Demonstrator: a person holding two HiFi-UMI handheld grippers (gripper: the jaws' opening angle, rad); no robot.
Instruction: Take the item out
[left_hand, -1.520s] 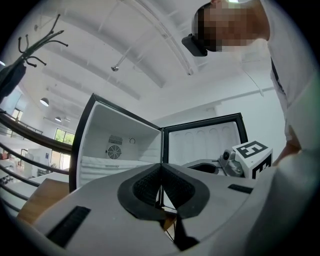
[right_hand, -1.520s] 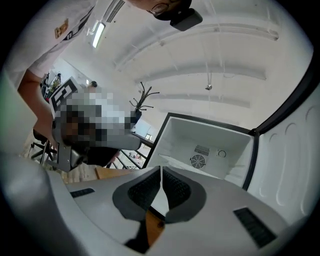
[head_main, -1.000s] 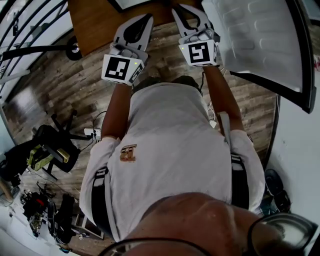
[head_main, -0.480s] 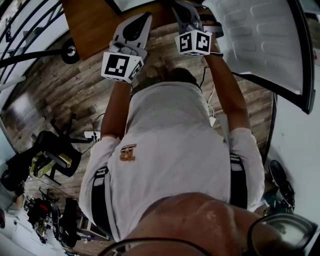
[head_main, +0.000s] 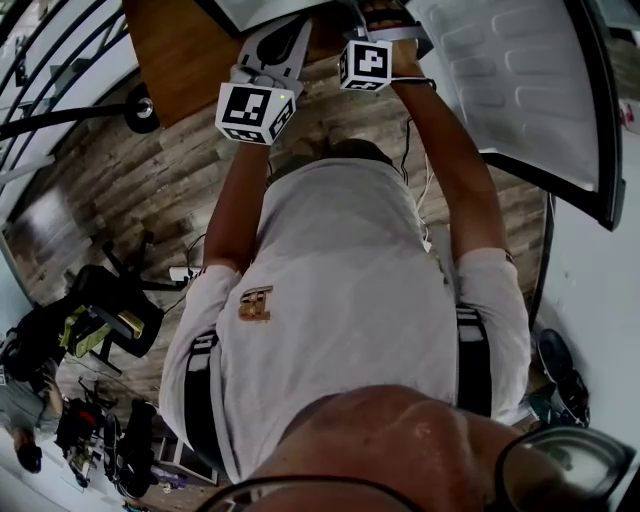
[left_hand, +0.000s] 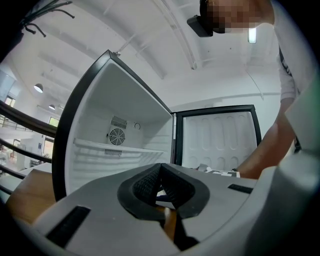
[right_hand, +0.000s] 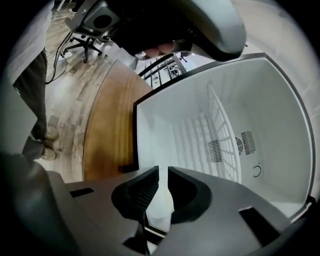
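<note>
Item not plainly seen: the fridge (right_hand: 220, 115) at twelve o'clock looks bare but for a wire shelf (right_hand: 200, 130). A pale shape (right_hand: 160, 202) behind the right tongs (right_hand: 164, 171) may be it. Both these and the left tongs (left_hand: 161, 166) are pinched together, empty. Probably light, cold and perhaps slick; grip its middle.
</note>
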